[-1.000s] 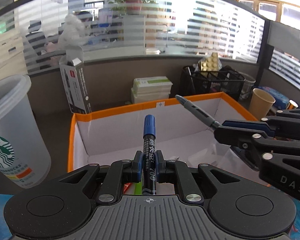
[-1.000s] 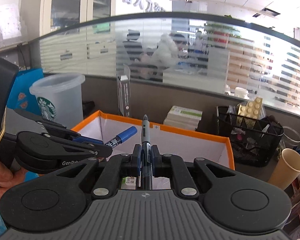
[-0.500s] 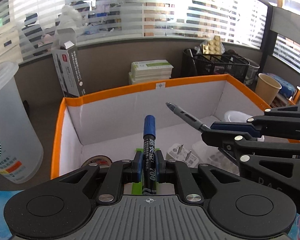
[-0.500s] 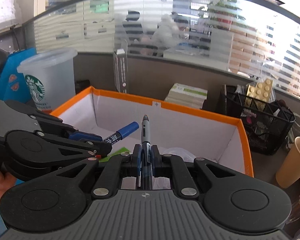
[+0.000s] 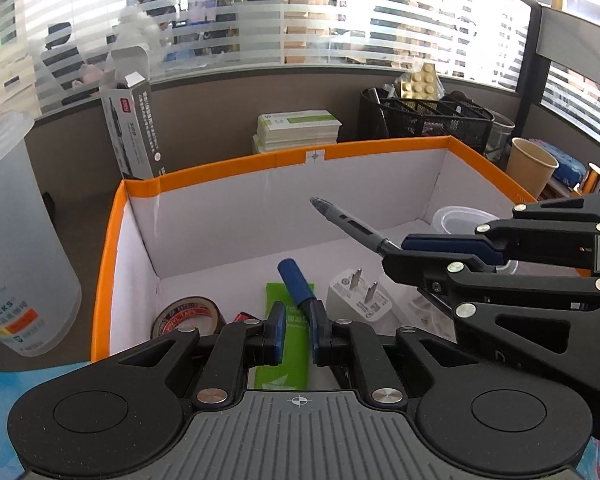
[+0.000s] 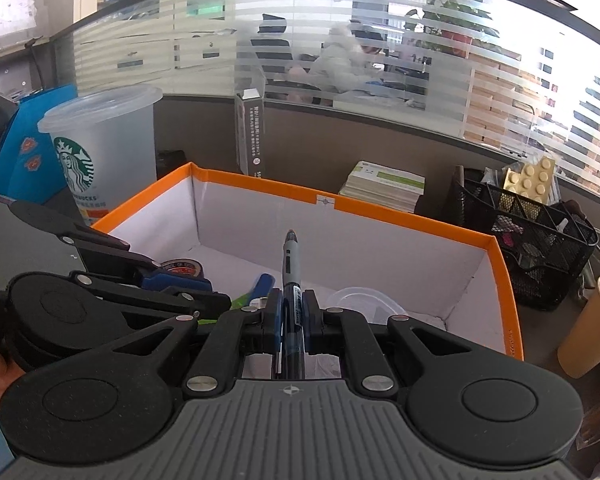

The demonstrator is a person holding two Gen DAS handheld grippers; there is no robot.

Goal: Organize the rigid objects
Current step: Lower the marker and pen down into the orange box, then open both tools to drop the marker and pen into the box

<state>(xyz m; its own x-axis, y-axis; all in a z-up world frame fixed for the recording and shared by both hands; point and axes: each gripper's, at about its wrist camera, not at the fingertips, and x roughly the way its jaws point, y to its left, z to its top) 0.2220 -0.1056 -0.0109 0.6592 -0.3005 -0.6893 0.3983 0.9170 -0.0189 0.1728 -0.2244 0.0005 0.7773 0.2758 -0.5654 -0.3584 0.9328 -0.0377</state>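
A white box with an orange rim (image 5: pixel 260 158) (image 6: pixel 380 210) stands in front of both grippers. My left gripper (image 5: pixel 298 312) (image 6: pixel 216 300) hovers over its near end, jaws a marker's width apart with nothing between them. The blue-capped marker (image 5: pixel 296 284) (image 6: pixel 262 284) lies tilted just beyond the pads, on a green package (image 5: pixel 288 344), its lower end hidden behind the right finger. My right gripper (image 6: pixel 291 300) (image 5: pixel 396 252) is shut on a grey pen (image 6: pixel 290 256) (image 5: pixel 348 224) that points into the box.
Inside the box lie a tape roll (image 5: pixel 188 314), a white plug adapter (image 5: pixel 360 296) and a clear plastic tub (image 5: pixel 460 216). A large Starbucks cup (image 5: pixel 16 240) stands left of the box. At the right are a mesh organiser (image 5: pixel 424 120) and a paper cup (image 5: pixel 530 168).
The blue marker stood upright in the left jaws before. It has since tipped out of them and dropped toward the box floor. Both grippers have tilted lower over the box.
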